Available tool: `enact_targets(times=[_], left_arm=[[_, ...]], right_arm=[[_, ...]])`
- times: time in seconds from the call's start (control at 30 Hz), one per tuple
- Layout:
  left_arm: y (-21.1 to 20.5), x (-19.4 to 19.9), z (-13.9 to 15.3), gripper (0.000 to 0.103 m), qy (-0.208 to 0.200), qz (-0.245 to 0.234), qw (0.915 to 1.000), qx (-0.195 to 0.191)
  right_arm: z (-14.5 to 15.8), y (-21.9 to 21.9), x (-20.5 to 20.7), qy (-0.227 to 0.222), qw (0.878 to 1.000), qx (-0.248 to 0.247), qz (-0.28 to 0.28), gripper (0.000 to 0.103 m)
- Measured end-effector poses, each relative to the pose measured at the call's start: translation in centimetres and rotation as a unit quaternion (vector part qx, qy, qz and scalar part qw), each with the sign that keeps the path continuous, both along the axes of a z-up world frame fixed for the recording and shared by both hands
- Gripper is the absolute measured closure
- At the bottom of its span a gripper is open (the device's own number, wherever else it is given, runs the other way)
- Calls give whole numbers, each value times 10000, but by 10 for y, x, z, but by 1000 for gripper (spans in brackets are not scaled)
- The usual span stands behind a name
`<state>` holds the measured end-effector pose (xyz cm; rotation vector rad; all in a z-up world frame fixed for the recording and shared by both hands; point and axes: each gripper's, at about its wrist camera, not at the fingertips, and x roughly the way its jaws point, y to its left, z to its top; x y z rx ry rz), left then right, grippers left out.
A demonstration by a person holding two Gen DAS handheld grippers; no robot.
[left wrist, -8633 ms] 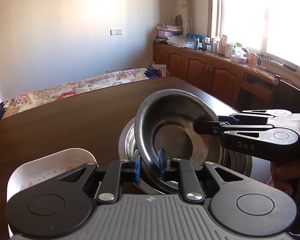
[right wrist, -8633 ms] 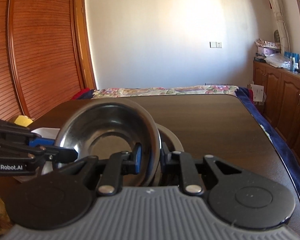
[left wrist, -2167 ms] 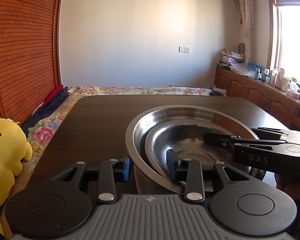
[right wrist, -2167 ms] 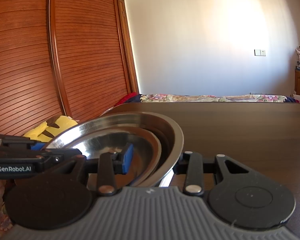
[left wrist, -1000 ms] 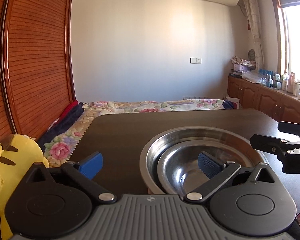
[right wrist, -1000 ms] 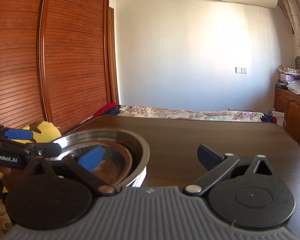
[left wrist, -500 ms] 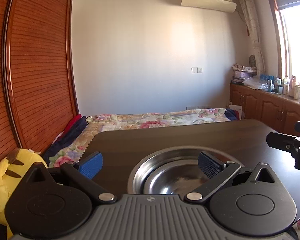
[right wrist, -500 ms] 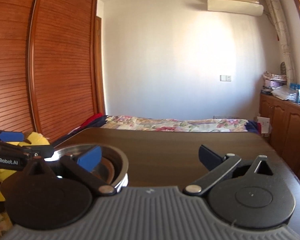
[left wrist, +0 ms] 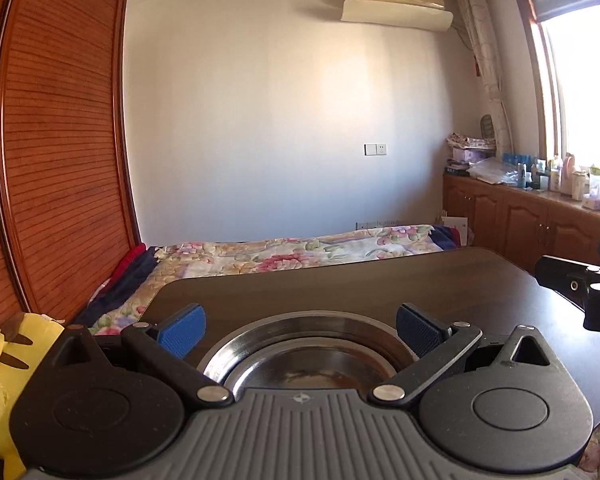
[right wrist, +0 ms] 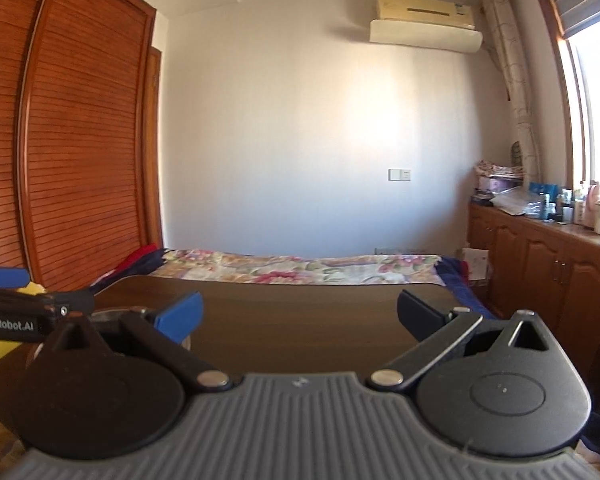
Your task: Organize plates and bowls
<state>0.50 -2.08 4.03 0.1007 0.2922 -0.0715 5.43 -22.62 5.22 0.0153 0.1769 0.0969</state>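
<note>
A stack of nested steel bowls sits on the dark wooden table, a smaller bowl inside a larger one. My left gripper is open and empty, raised just behind the bowls. My right gripper is open and empty, off to the right of the bowls and above bare table. In the right wrist view only a sliver of the bowl rim shows behind the left finger. Each gripper shows at the edge of the other's view.
A bed with a floral cover lies beyond the table's far edge. A wooden wardrobe stands at the left, with a yellow plush toy below it. Cabinets with bottles line the right wall under the window.
Both grippers let go of the bowl stack, opened wide and have been pulling back and up. The bowls now sit lower in both views and rest on the table.
</note>
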Motion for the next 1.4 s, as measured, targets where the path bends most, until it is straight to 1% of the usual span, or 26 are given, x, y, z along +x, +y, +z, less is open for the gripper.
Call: enact_targets(times=[0.23, 0.33, 0.5, 0.8, 0.97, 1.4], left_arm=[[0, -11, -5, 0, -37, 34, 10000, 52], [3, -13, -10, 0, -37, 102, 9999, 80], [15, -10, -17, 0, 56, 225, 9997, 11], [19, -8, -26, 0, 154, 291, 9994, 90], [20, -5, -30, 0, 216, 287, 9993, 107], [20, -7, -30, 0, 210, 286, 9993, 123]], right_arm=[[-2, -5, -2, 30, 9998, 31, -170, 0], [-5, -4, -4, -32, 9998, -14, -218, 0], [-12, -5, -5, -40, 9997, -34, -238, 0], [-28, -3, -5, 107, 9995, -102, -272, 0], [-28, -2, -7, 112, 9994, -129, -286, 0], [-25, -6, -6, 149, 9995, -70, -276, 0]])
